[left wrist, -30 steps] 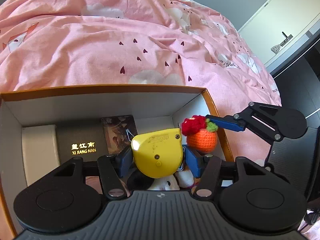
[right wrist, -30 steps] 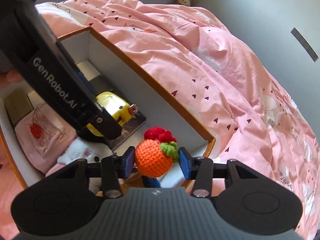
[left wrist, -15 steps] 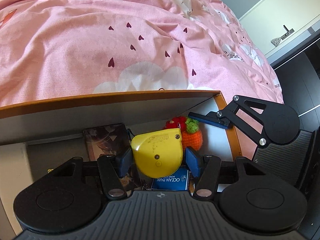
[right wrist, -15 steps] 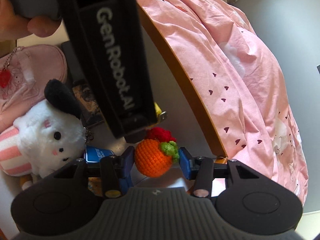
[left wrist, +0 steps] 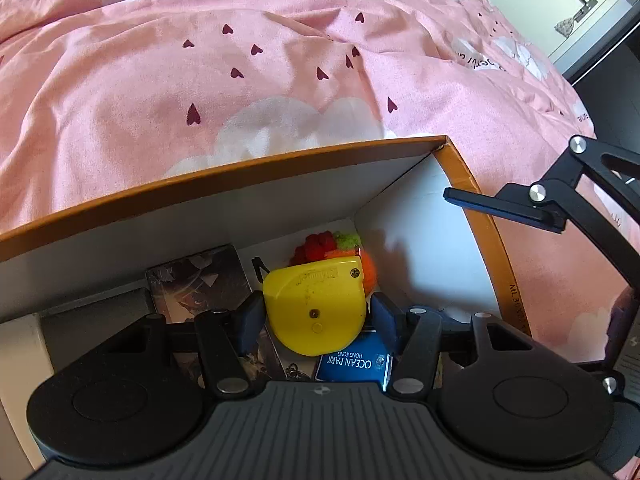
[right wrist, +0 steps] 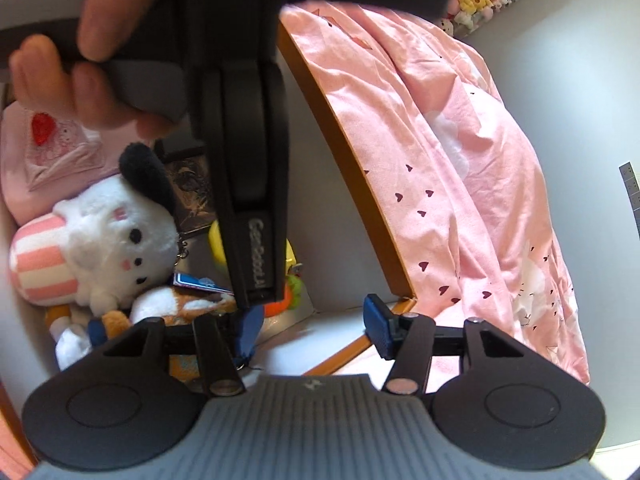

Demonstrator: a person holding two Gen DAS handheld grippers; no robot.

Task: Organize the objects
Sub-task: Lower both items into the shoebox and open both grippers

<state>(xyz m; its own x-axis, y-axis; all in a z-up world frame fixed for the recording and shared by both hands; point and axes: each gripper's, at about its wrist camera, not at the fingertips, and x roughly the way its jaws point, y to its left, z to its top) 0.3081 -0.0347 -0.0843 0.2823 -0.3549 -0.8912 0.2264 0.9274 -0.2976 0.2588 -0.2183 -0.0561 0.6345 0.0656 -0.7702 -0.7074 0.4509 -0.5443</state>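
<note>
Left hand-held gripper point(left wrist: 318, 318) clenched on tape measure point(left wrist: 316, 308) inside box point(left wrist: 256, 164); right hand-held gripper point(right wrist: 312, 326) released; orange point(left wrist: 368, 270) in corner.

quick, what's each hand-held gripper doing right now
left hand-held gripper: closed on the yellow tape measure.
right hand-held gripper: open, empty; the crochet orange lies in the box.

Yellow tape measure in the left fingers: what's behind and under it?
Behind the yellow tape measure: the crocheted orange in the box corner, mostly covered. Below: a blue Ocean Park card, top edge hidden. Box floor directly beneath isn't visible.
</note>
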